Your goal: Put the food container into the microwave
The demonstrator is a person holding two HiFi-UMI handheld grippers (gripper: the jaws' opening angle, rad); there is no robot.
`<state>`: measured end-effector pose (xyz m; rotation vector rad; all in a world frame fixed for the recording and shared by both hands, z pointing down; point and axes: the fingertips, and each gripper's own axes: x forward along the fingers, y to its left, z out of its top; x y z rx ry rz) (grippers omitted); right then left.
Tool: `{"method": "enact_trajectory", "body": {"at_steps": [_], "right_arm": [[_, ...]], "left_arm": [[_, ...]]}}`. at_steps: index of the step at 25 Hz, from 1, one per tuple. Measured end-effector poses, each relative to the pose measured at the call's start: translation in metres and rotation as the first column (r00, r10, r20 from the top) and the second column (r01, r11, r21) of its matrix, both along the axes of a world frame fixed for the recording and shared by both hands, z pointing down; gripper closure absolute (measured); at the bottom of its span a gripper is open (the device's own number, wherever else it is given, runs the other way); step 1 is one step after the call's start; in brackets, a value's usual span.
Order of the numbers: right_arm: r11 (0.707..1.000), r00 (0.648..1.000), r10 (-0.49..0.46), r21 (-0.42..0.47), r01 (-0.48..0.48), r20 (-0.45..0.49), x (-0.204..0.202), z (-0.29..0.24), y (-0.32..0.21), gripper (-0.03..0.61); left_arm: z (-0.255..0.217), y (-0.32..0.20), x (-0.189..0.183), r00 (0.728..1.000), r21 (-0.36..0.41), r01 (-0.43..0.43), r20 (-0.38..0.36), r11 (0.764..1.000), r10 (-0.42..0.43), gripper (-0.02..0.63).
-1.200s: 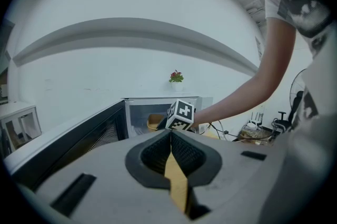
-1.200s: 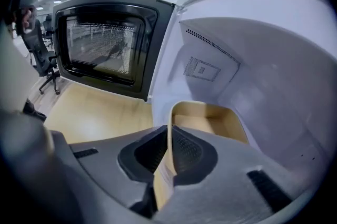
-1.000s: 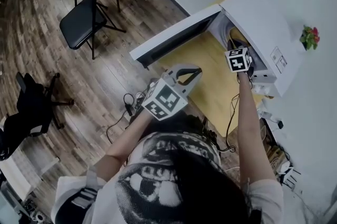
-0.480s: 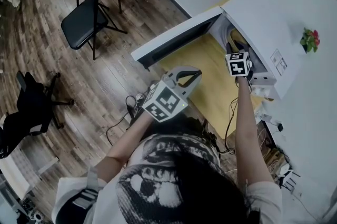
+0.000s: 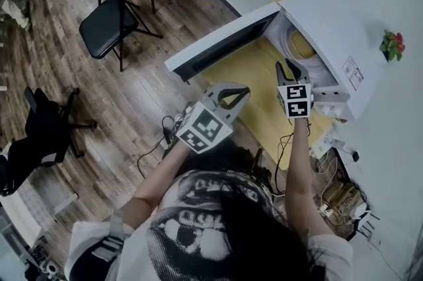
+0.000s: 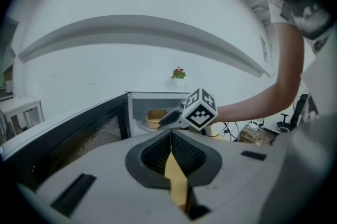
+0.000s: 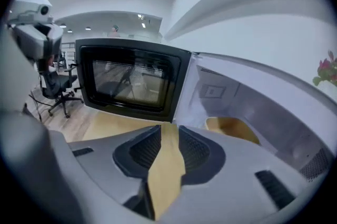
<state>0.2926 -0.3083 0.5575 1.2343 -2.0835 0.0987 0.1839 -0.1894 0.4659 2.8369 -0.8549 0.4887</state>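
The white microwave (image 5: 334, 18) stands with its door (image 5: 218, 48) swung wide to the left. A yellowish food container (image 5: 301, 45) sits inside on the cavity floor; it shows in the left gripper view (image 6: 154, 117) and the right gripper view (image 7: 231, 128) too. My right gripper (image 5: 289, 67) hovers just outside the cavity mouth, a little in front of the container, jaws slightly apart and holding nothing (image 7: 169, 130). My left gripper (image 5: 239, 92) hangs over the yellow table (image 5: 264, 101) in front of the door, shut and empty (image 6: 170, 136).
A small pot of flowers (image 5: 390, 47) stands to the right of the microwave. A black folding chair (image 5: 106, 22) and an office chair (image 5: 46, 134) are on the wooden floor at the left. Cables (image 5: 162, 134) lie by the table's near edge.
My right gripper has drawn back out of the microwave cavity toward me, and the container has stayed inside. The left gripper has barely moved.
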Motion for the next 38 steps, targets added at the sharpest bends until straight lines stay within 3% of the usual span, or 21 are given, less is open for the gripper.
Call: {"method": "enact_trajectory", "body": {"at_steps": [8, 15, 22, 38], "right_arm": [[1.0, 0.994, -0.022, -0.019, 0.024, 0.106, -0.027, 0.001, 0.065, 0.48], [0.999, 0.986, 0.027, -0.034, -0.022, 0.167, -0.045, -0.004, 0.121, 0.485], [1.0, 0.979, 0.014, -0.004, -0.014, 0.205, -0.094, -0.024, 0.173, 0.485], [0.992, 0.96, -0.089, 0.107, 0.063, 0.266, -0.217, -0.07, 0.299, 0.488]], "left_arm": [[0.013, 0.022, -0.003, 0.999, -0.04, -0.03, 0.018, 0.999, 0.03, 0.612], [0.01, 0.051, -0.017, 0.996, -0.035, -0.074, 0.039, 0.997, 0.075, 0.612], [-0.003, 0.089, -0.056, 0.996, -0.006, -0.081, 0.043, 0.997, 0.081, 0.612], [-0.01, 0.196, -0.16, 1.0, 0.024, -0.009, 0.023, 1.0, 0.008, 0.612]]}}
